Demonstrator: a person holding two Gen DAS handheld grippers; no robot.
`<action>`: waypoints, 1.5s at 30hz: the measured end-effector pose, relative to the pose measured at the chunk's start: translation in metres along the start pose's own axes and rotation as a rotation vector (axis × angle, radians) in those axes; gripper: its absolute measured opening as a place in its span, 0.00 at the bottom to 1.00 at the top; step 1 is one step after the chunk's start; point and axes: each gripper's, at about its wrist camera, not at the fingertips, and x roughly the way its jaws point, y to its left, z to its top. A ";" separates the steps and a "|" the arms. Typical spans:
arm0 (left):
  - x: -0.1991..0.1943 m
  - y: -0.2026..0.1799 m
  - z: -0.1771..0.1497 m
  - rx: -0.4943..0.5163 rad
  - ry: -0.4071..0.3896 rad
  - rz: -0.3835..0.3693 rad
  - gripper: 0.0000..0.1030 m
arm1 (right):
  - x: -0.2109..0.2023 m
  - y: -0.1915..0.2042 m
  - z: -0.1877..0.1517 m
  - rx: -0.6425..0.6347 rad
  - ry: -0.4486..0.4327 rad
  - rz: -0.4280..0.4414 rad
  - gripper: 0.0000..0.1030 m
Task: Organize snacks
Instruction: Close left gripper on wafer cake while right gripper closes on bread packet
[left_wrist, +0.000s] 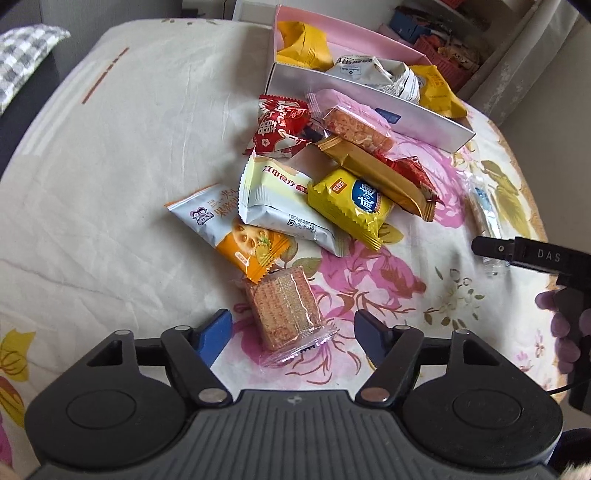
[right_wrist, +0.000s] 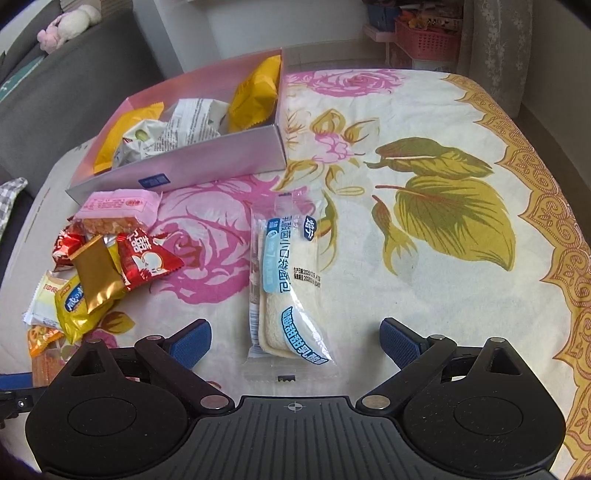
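A pile of snack packets lies on the floral cloth. In the left wrist view my left gripper (left_wrist: 293, 332) is open, its blue fingers either side of a clear-wrapped brown wafer (left_wrist: 284, 306). Beyond it lie an orange-white cracker pack (left_wrist: 229, 232), a white pack (left_wrist: 280, 203), a yellow pack (left_wrist: 351, 206), a gold bar (left_wrist: 376, 173) and a red pack (left_wrist: 280, 125). In the right wrist view my right gripper (right_wrist: 295, 341) is open around the near end of a clear bread packet (right_wrist: 286, 284). The pink box (right_wrist: 192, 162) holds several packets.
The box also shows in the left wrist view (left_wrist: 369, 107) at the back. The right gripper's body (left_wrist: 532, 254) and a hand sit at that view's right edge. A grey sofa (right_wrist: 55, 74) stands left of the table. Pink baskets (right_wrist: 428, 40) stand behind.
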 end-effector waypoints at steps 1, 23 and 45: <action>0.000 -0.003 -0.001 0.015 -0.009 0.020 0.62 | 0.001 0.001 0.000 -0.002 0.000 -0.006 0.96; 0.001 -0.020 -0.006 0.068 -0.009 -0.037 0.32 | 0.011 0.025 0.011 -0.104 -0.058 -0.075 0.81; -0.014 -0.027 0.000 0.096 -0.055 -0.087 0.32 | -0.004 0.020 0.016 -0.097 -0.083 -0.079 0.20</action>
